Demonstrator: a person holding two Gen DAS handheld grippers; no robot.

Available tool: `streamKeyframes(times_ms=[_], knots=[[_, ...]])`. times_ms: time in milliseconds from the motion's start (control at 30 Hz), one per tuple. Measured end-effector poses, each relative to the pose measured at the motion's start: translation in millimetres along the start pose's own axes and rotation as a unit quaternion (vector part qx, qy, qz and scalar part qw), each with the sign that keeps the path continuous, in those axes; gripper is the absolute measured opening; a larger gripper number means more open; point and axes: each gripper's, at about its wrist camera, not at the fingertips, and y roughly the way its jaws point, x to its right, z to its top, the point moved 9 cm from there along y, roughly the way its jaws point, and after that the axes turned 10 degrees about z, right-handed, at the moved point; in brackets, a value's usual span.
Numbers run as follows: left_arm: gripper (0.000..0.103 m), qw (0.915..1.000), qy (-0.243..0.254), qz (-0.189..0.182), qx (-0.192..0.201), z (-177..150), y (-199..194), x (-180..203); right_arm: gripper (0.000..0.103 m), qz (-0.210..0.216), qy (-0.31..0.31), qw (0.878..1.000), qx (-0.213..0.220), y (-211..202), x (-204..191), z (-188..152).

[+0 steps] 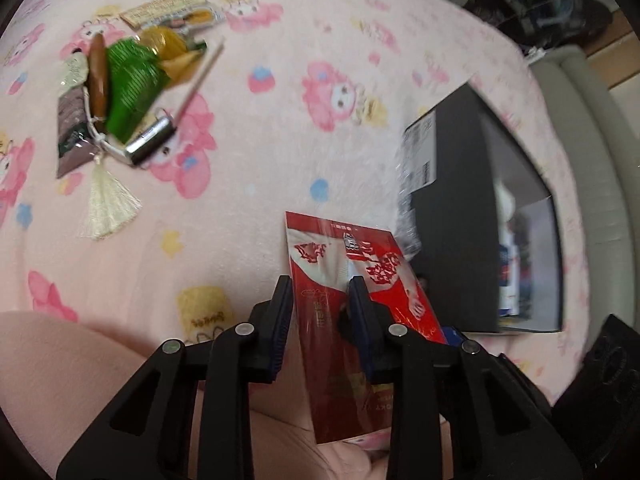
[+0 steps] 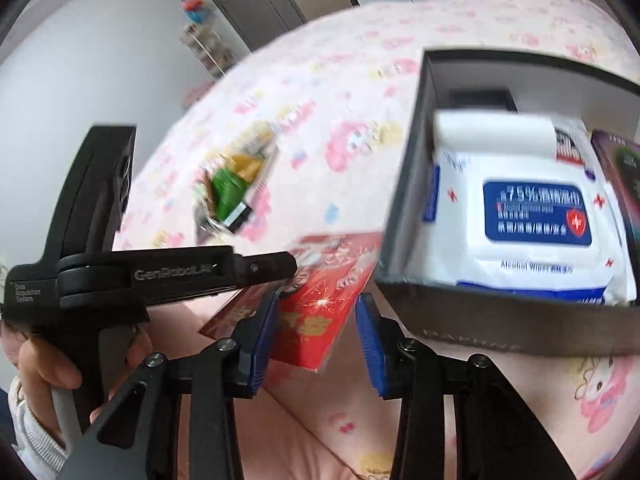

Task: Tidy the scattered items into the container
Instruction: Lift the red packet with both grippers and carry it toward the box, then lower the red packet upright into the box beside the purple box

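L gripper (image 1: 320,292): jaws part-closed on a red packet (image 1: 352,276), a flat plastic-sleeved thing w/ red-and-white print. The packet stands on edge between the two pads; the right pad presses its face, the left pad sits against its other side. From the right wrist cam the same packet (image 2: 316,312) hangs off the L gripper's tip (image 2: 280,268), clear of the bedding.

R gripper (image 2: 320,320): blue pads partly apart, w/ the packet's lower corner lying in the gap between them. Can't tell if either pad touches it; nothing looks clamped. A hand (image 2: 48,364) in a white knit cuff grips the L tool's handle, low left of the R gripper.

Container: a black box (image 1: 460,220), open top, just right of and beyond the L gripper. In the right wrist cam it sits up-right of the R jaws, wall (image 2: 404,184) close by. Inside: an alcohol wipes pack (image 2: 536,216), white w/ blue label, plus a dark purple box (image 2: 616,168) at its far right.

Still-scattered pile, well up-left of the L gripper on the pink cartoon-print blanket (image 1: 280,120): green ribbed item (image 1: 132,88), brown wooden piece (image 1: 98,76), cream tassel (image 1: 108,204), silver-and-black cylinder (image 1: 150,142), thin stick (image 1: 200,78), yellow wrapper (image 1: 168,46), dark sachet (image 1: 70,132), printed card (image 1: 168,6).
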Motion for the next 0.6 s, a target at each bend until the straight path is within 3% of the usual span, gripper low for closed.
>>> streamKeyframes(times_ms=[133, 333, 467, 600], knots=[[0.027, 0.9992, 0.004, -0.023, 0.034, 31.8, -50.8, 23.0, 0.035, 0.027, -0.008, 0.999, 0.021, -18.7, -28.1, 5.0], [0.027, 0.9936, 0.031, -0.058, 0.092, 78.3, -85.5, 72.7, 0.035, 0.033, -0.006, 0.997, 0.076, -64.6, -50.5, 38.7], [0.027, 0.9909, 0.051, -0.086, 0.090, 97.9, -85.2, 112.5, 0.035, -0.010, -0.034, 0.995, 0.090, -94.4, -41.2, 61.5], [0.027, 0.9893, 0.073, -0.101, 0.075, 104.3, -65.6, 154.7, 0.035, -0.032, -0.032, 0.994, 0.098, -116.1, -3.3, 79.3]])
